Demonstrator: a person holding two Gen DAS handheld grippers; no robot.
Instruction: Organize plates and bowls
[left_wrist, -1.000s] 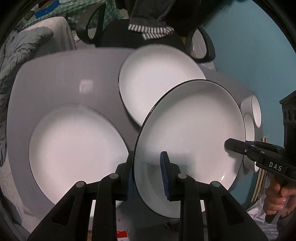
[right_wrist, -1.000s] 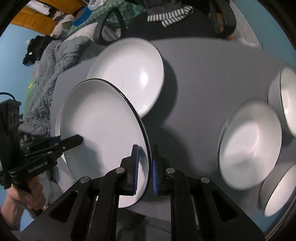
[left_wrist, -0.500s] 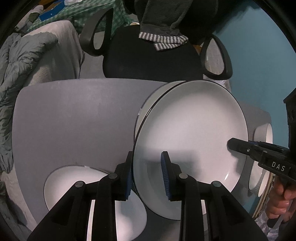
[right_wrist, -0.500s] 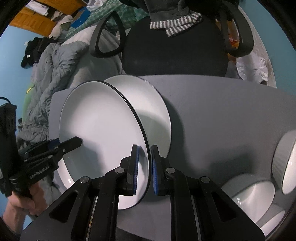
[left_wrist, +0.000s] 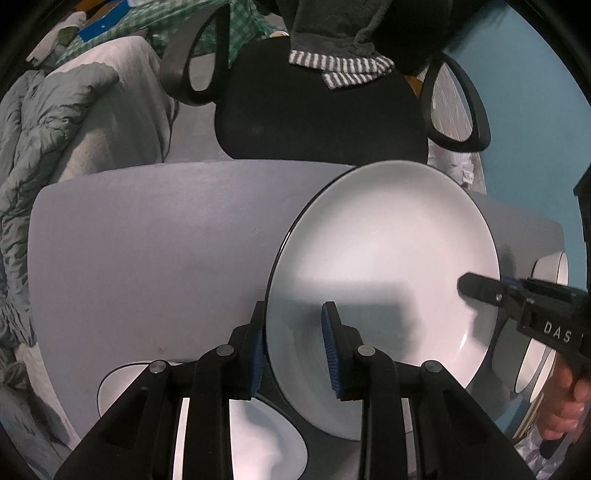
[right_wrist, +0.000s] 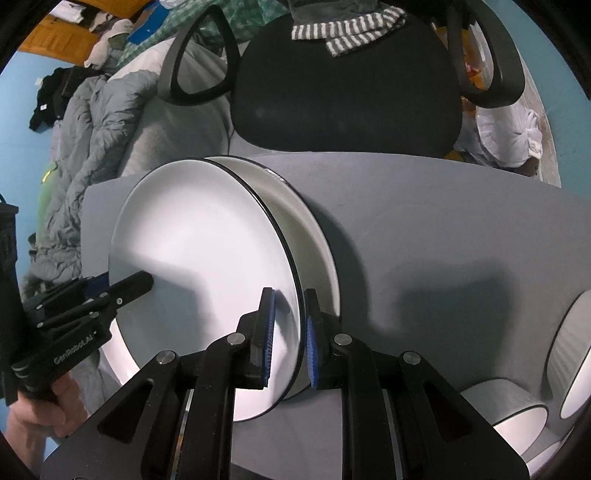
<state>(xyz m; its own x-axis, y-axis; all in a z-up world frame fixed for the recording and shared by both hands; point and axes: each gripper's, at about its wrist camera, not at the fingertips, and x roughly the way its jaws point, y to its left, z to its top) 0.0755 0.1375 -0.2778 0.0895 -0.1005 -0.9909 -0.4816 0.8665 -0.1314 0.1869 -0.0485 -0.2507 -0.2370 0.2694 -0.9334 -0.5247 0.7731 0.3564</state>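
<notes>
A grey table (right_wrist: 424, 229) carries the dishes. Directly on it, near its far edge, a white plate (right_wrist: 317, 236) with a dark rim is seen, largely covered by another plate held above it. A second white plate (left_wrist: 266, 443) lies flat at the near edge in the left wrist view. Bowls (right_wrist: 509, 402) with grey outsides and white insides are set at the table's right side, close together.
</notes>
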